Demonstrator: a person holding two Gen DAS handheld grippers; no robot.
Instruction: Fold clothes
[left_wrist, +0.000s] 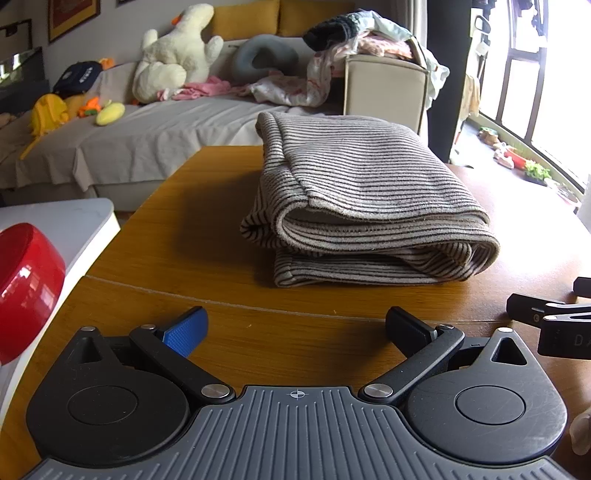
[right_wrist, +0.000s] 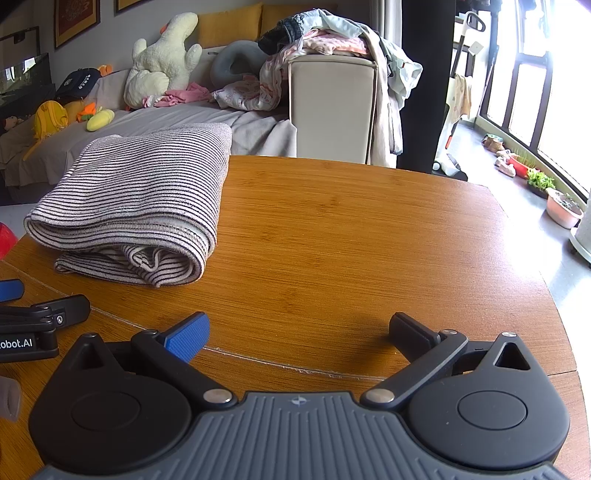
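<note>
A striped garment lies folded into a thick bundle on the wooden table, with several layers showing at its near edge. In the left wrist view it sits at about 1 o'clock from the gripper; in the right wrist view it sits at about 10 o'clock, near the table's far left edge. Nothing touches it.

The left gripper is low over the table, its jaws spread wide with only bare wood between them. 1 finger has a blue pad. The right gripper is the same: jaws spread wide, nothing between them. Each gripper is apart from the garment, and the 2 are side by side; part of the right one appears at 3 o'clock in the left view.

At 9 o'clock in the left view there is a red bowl on a white surface. Behind the table stands a sofa with a plush duck and a pile of clothes.
</note>
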